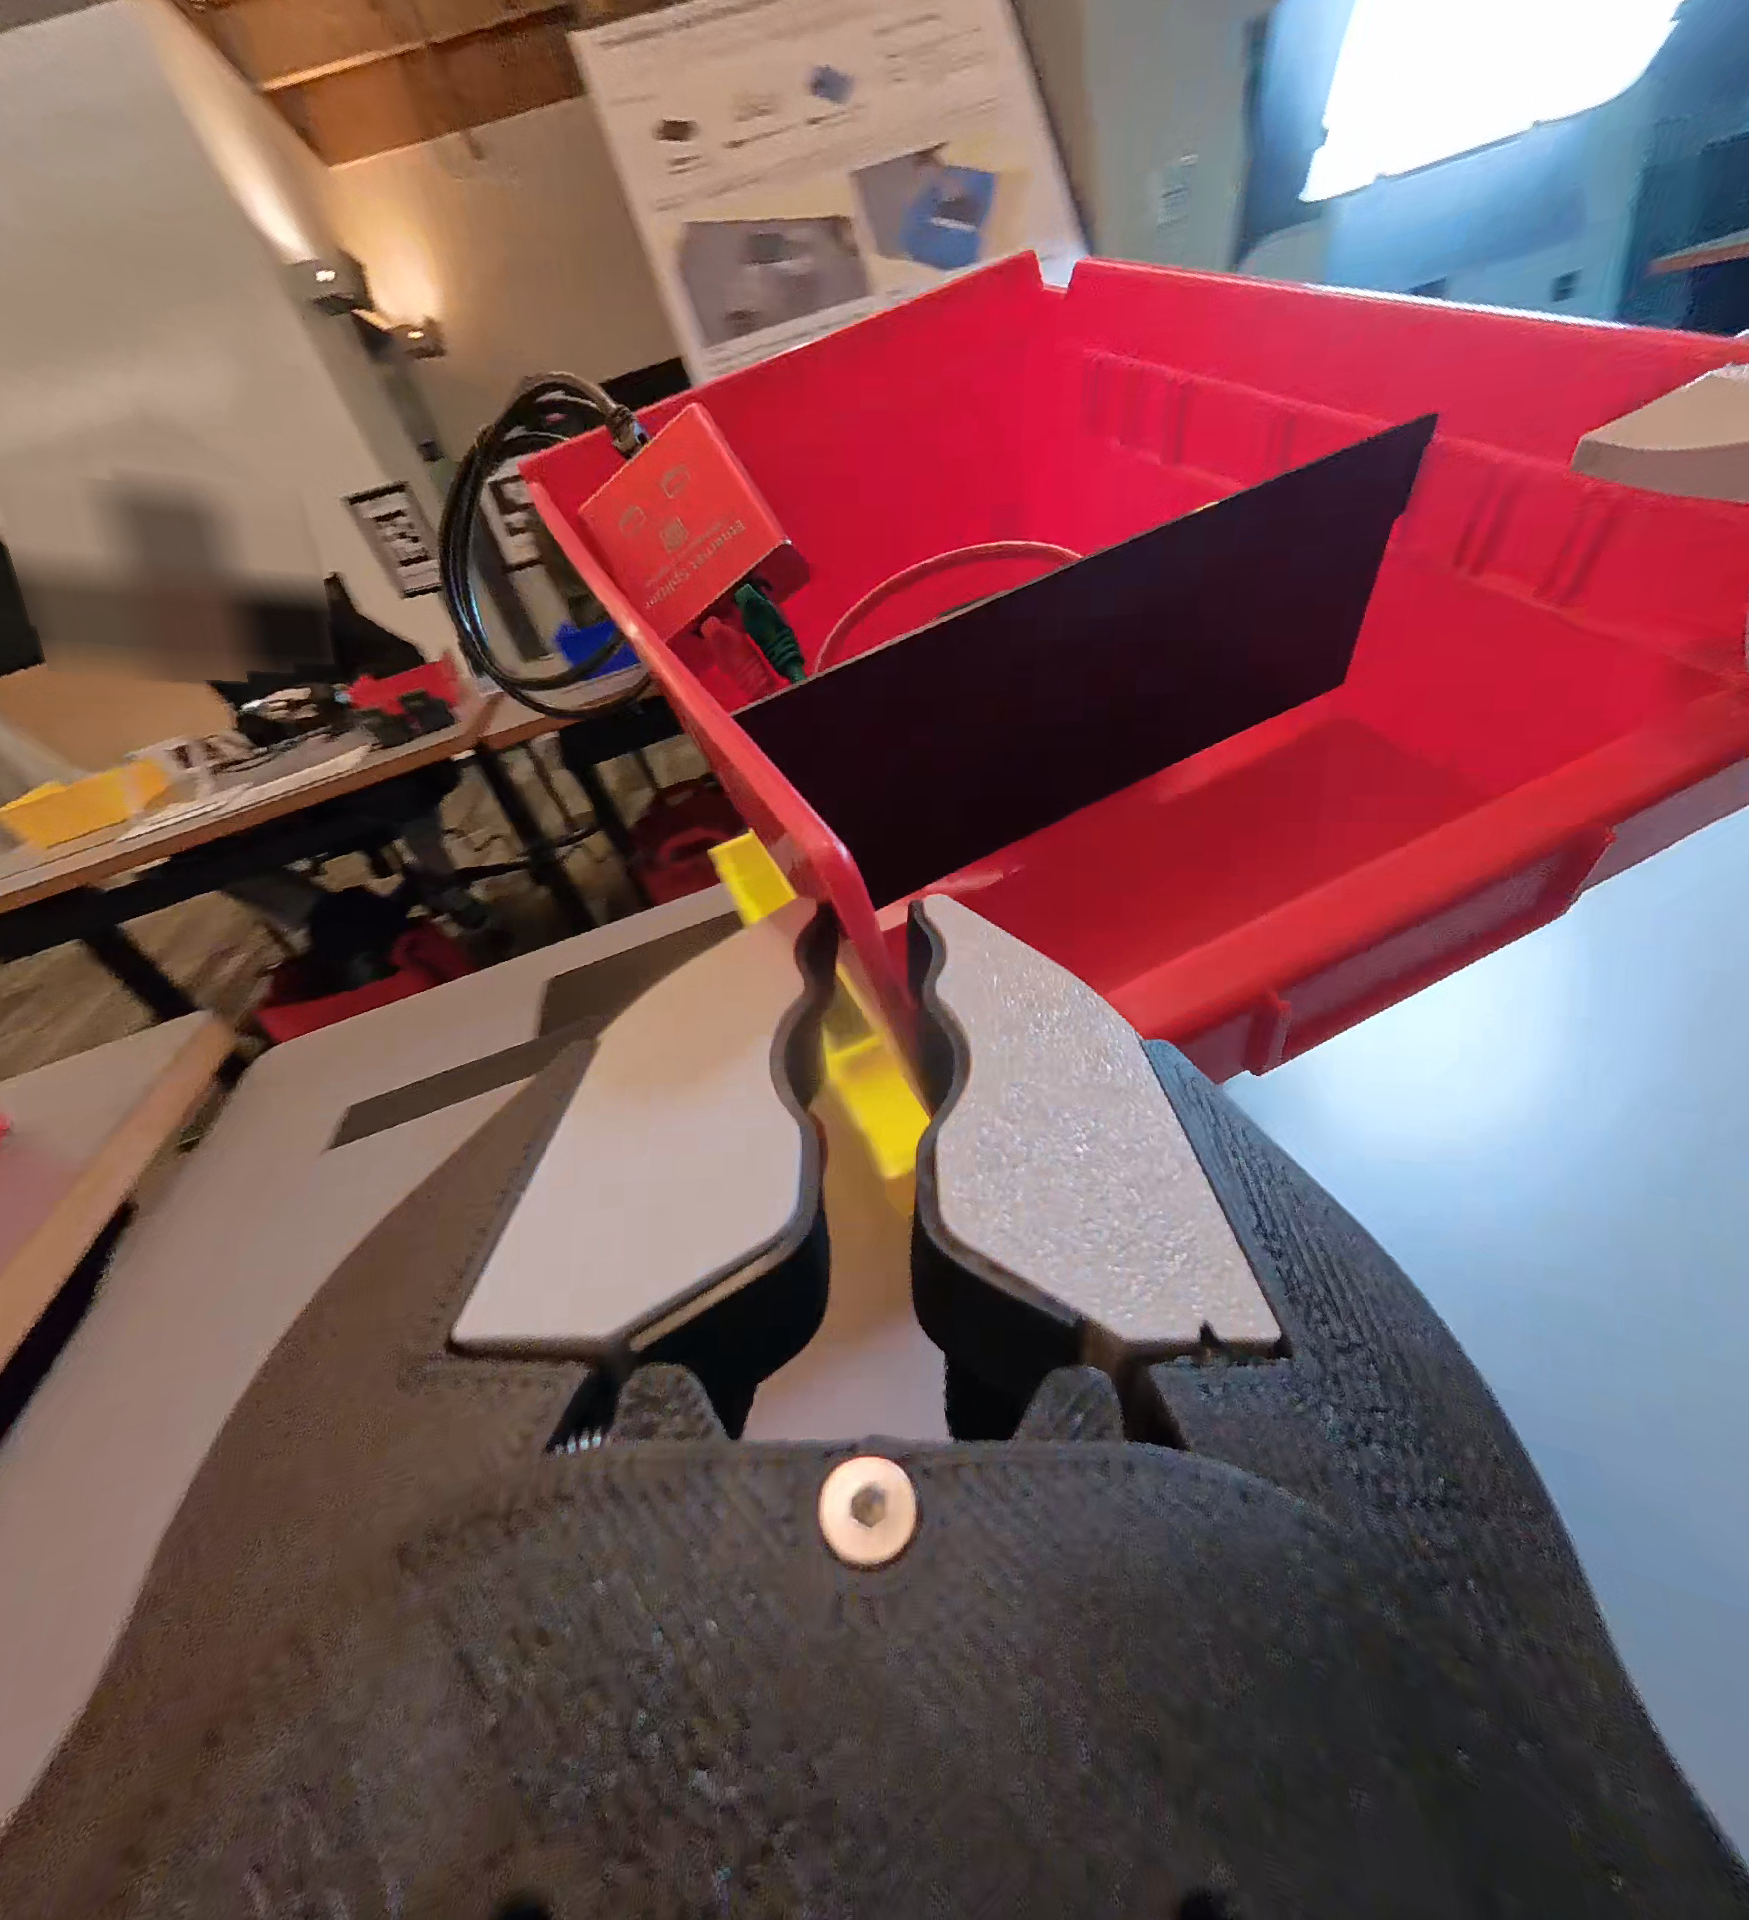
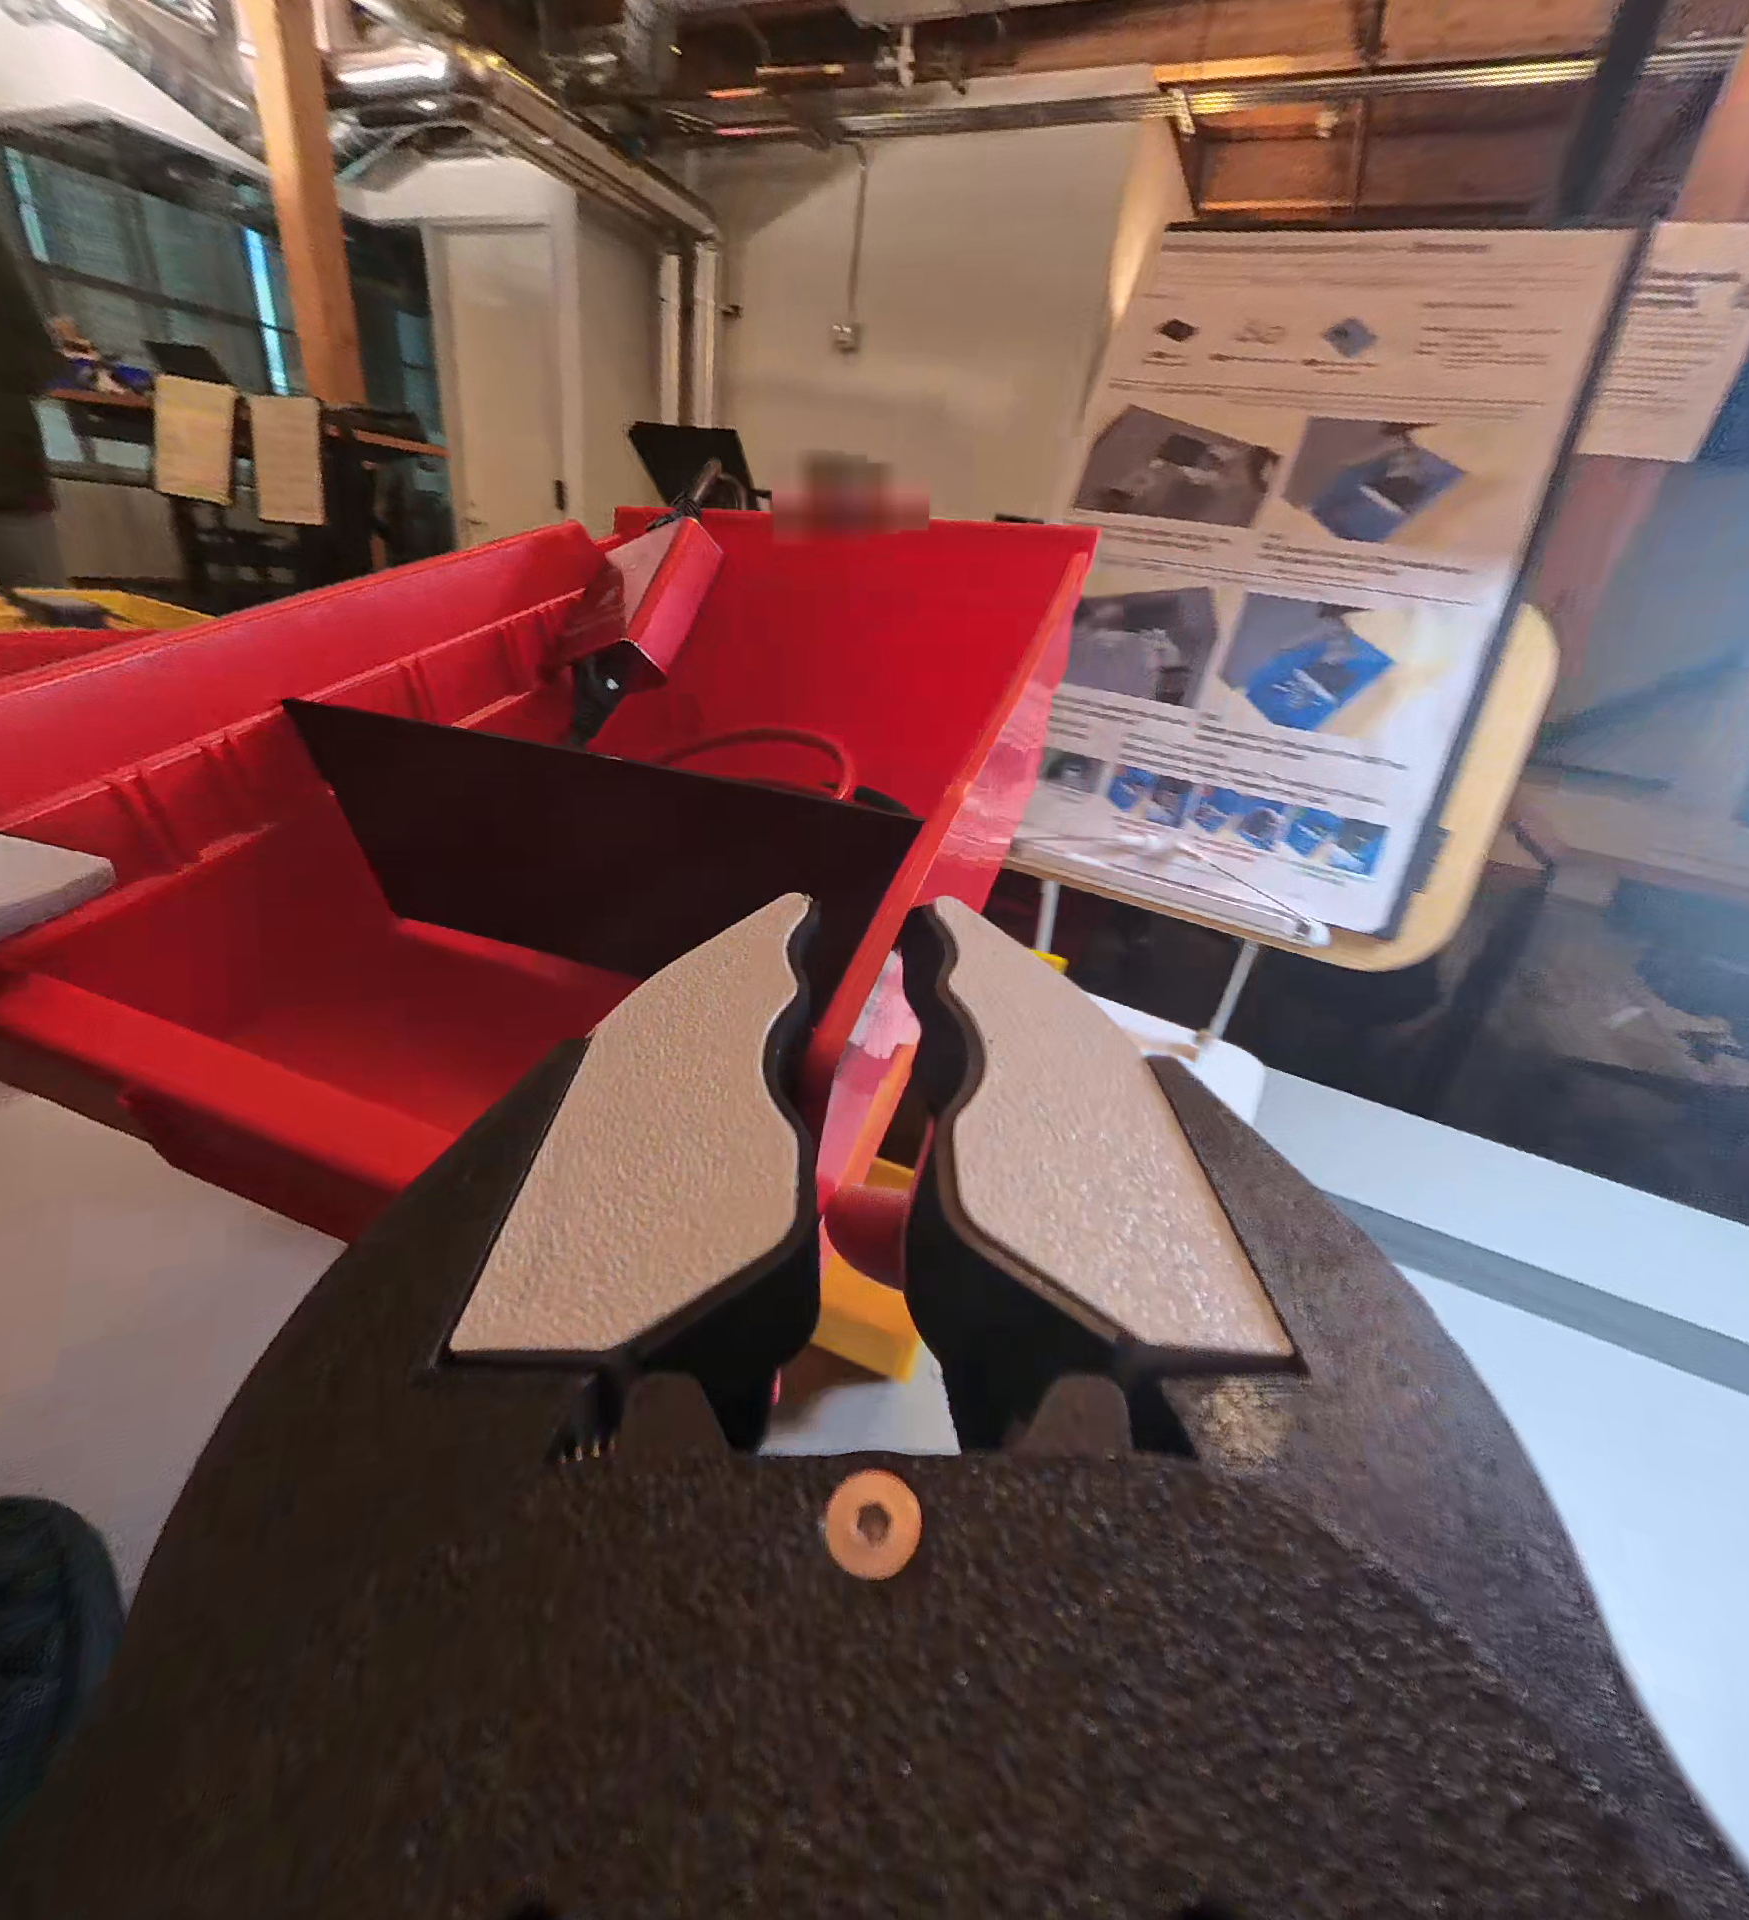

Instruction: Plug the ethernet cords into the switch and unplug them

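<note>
Switch (image 1: 688, 520) leans on bin (image 1: 1213, 343) rim; both tools seemingly clamp its side walls.

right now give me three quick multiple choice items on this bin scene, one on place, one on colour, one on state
1. Where is the red switch?
A. propped at the bin's far end
B. on the white table
C. in the right gripper

2. What colour is the divider across the red bin?
A. yellow
B. black
C. white

3. What is the left gripper doing?
A. hanging open above the bin
B. shut on a cord
C. shut on the bin's side wall

Answers: 1 A, it leans by the far wall; 2 B, the panel is dark; 3 C, the wall sits between its fingers.
</note>
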{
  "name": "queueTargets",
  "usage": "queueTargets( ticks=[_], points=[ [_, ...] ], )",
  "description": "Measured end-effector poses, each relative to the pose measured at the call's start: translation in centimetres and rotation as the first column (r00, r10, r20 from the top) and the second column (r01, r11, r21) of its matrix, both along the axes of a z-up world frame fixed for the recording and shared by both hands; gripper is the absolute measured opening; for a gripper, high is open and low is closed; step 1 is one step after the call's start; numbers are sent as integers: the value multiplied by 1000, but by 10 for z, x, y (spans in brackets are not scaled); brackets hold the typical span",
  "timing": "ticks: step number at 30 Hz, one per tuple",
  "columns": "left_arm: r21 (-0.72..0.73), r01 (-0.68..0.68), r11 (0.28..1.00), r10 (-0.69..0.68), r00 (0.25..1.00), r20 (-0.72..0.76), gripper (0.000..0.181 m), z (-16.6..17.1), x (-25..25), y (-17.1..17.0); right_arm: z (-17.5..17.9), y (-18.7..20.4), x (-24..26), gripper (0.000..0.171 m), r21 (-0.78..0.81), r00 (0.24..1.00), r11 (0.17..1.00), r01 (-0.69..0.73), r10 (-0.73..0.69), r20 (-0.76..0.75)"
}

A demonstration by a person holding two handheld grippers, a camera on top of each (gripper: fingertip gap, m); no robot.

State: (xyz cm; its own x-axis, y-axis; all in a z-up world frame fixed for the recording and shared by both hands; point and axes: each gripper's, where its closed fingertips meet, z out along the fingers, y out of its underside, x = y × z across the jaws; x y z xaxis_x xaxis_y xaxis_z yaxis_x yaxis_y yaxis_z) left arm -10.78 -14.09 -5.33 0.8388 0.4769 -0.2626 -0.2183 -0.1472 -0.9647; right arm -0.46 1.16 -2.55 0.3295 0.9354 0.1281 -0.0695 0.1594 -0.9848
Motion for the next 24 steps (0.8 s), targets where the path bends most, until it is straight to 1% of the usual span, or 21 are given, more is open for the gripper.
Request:
queueTargets(
  ticks=[5, 8, 11, 15, 20, 23, 24],
  points=[
    [-1, -166, 986, 166, 986, -11, 11, 3, -55, -64, -10, -50, -78, 15, -50, 988, 987, -152, 151, -5],
    [-12, -235, 972, 235, 972, 16, 10, -9, -90, -96, -29, -79, -120, 17, -105, 970, 965, -240, 241, -1],
    [-64, -276, 959, 279, 960, 27, 9, -30, -118, -120, -57, -103, -151, 20, -166, 954, 942, -293, 300, 15],
    [-118, -245, 962, 254, 965, 71, 8, -67, -146, -130, -98, -119, -173, 24, -239, 938, 916, -321, 342, 52],
    [-169, -212, 963, 235, 963, 133, 8, -118, -169, -125, -146, -121, -185, 28, -286, 930, 911, -296, 343, 129],
    [-198, -237, 951, 269, 950, 159, 7, -143, -180, -121, -170, -120, -190, 32, -312, 911, 904, -292, 362, 197],
    [-204, -253, 946, 286, 946, 155, 7, -150, -184, -120, -173, -120, -191, 33, -287, 909, 911, -295, 361, 211]
  ],
)
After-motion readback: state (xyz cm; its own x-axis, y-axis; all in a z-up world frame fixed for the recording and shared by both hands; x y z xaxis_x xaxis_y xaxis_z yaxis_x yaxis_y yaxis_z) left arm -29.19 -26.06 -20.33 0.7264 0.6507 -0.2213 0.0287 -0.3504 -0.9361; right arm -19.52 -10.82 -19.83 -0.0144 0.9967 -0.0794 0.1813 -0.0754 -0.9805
